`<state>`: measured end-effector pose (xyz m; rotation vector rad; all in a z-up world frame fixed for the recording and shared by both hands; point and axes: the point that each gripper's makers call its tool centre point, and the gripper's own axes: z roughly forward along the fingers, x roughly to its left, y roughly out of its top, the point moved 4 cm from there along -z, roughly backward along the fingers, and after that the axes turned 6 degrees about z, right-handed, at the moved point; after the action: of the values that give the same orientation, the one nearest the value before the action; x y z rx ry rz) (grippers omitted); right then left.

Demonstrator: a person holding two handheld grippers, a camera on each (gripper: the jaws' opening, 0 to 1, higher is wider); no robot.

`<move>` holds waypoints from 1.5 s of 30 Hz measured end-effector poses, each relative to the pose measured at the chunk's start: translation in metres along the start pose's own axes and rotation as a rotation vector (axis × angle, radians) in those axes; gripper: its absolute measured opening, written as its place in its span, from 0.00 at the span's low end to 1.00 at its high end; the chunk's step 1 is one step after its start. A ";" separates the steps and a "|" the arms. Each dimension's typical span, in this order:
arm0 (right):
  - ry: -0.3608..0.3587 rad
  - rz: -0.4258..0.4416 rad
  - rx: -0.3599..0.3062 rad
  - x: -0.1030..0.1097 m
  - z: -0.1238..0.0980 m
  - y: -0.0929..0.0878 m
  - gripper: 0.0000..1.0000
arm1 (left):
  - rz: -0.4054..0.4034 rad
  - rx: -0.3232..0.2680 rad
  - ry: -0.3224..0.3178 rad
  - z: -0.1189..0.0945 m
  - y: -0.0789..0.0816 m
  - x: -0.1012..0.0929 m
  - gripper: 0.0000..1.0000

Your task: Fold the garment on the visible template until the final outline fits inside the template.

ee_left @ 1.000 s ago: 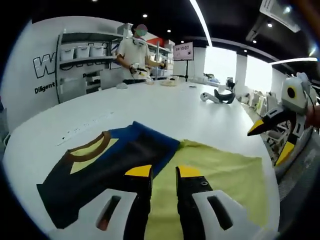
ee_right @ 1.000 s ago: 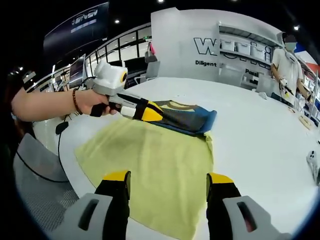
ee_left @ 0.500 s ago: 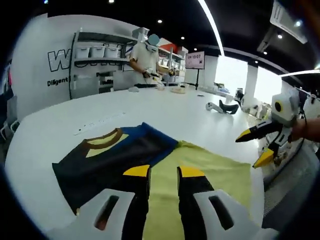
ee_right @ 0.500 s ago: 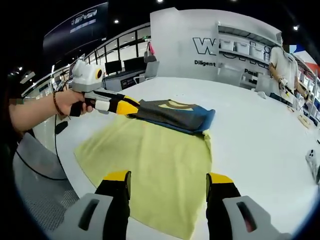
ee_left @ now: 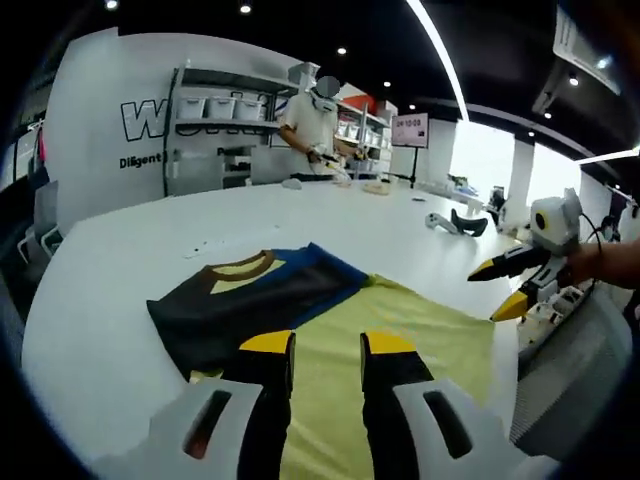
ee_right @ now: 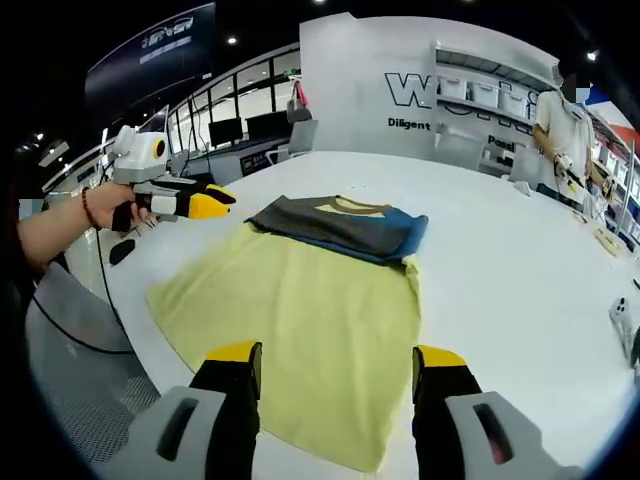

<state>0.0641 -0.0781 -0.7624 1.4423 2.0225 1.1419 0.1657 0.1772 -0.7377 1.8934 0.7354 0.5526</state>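
The folded garment (ee_left: pixel 250 295), dark with a blue layer and a brown collar, lies flat on the far end of the yellow-green template cloth (ee_left: pixel 430 340). In the right gripper view the garment (ee_right: pixel 340 225) sits across the template (ee_right: pixel 300 320) at its far edge. My left gripper (ee_left: pixel 328 345) hovers near the garment's near edge, jaws a little apart with nothing between them. Seen from the right gripper view, the left gripper (ee_right: pixel 225 202) is held off to the left of the garment, clear of it. My right gripper (ee_right: pixel 337 365) is wide open over the template's near edge, and the right gripper (ee_left: pixel 502 288) hangs beyond the table's rim.
The big white table (ee_right: pixel 500 260) ends in a curved rim close to me. A person (ee_left: pixel 318 120) works at shelves far back. A black-and-white device (ee_left: pixel 455 220) lies on the far table. A grey mesh chair (ee_right: pixel 70 340) and a black cable (ee_right: pixel 105 290) are off the edge.
The left gripper has drawn back from over the garment to the left, off the cloth, and its jaws have parted slightly. The garment stays flat. The right gripper has barely moved.
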 end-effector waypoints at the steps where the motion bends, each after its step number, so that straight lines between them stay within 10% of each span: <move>1: 0.000 0.000 0.001 0.000 0.000 0.000 0.58 | 0.018 0.020 0.003 -0.003 -0.003 0.001 0.20; 13: -0.016 -0.011 0.006 -0.005 0.000 0.002 0.59 | -0.049 0.045 0.028 -0.044 -0.020 -0.001 0.23; 45: -0.036 0.028 0.171 -0.013 -0.005 -0.040 0.54 | -0.094 0.433 0.064 -0.088 -0.092 -0.031 0.25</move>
<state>0.0421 -0.0974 -0.7930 1.5651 2.1244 0.9663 0.0629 0.2420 -0.7879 2.2301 1.0457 0.4187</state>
